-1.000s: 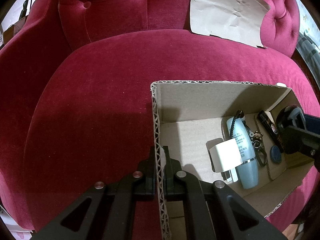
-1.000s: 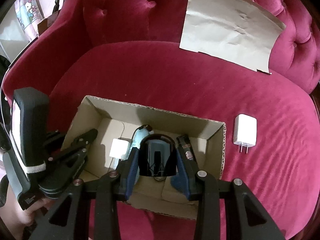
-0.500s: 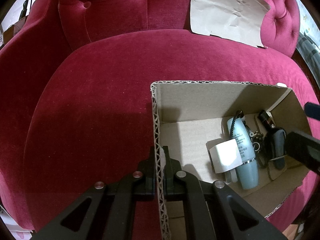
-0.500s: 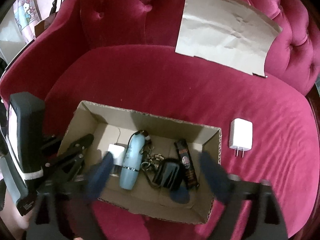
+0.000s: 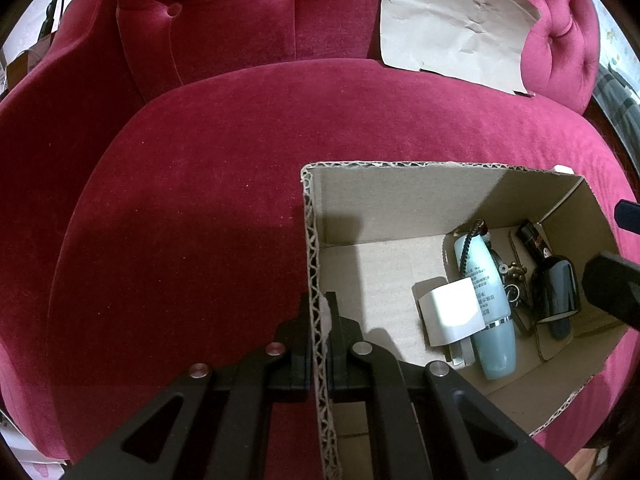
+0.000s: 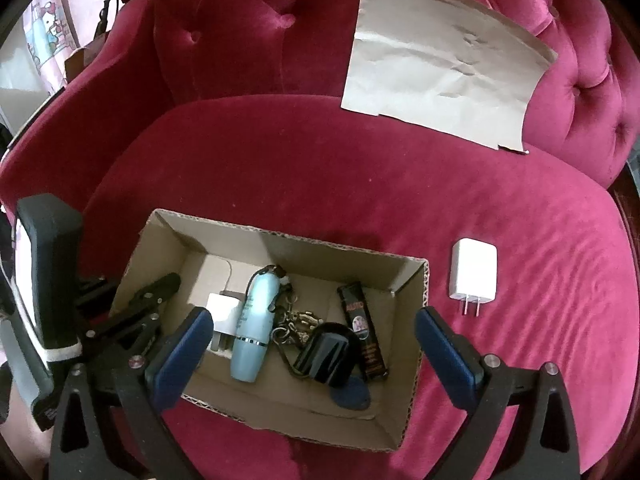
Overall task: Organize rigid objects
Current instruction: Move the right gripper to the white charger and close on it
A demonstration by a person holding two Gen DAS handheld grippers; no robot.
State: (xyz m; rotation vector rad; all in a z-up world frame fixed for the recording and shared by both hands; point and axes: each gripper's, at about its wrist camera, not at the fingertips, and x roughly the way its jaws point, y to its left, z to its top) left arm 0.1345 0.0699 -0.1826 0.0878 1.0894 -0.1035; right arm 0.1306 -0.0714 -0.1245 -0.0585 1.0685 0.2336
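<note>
Right gripper (image 6: pixel 308 344) just opened above black case (image 6: pixel 326 354) in cardboard box (image 6: pixel 416 332).

A home: tufted red velvet sofa (image 6: pixel 360 184).

Light blue bottle (image 5: pixel 486 304), lying in the cardboard box (image 5: pixel 400 196): several lines of small dark print run along its side, too fine to read in either view. Slim black tube (image 6: pixel 363 330), lying in the same box: a red word sits near its upper end, with a small pale picture and more lines of print below it, all too blurred to spell out. Pink curtain or hanging (image 6: pixel 46 30) at the far left edge of the right wrist view: a cartoon white cat figure is printed on it, without legible words. No other markings are readable.
</note>
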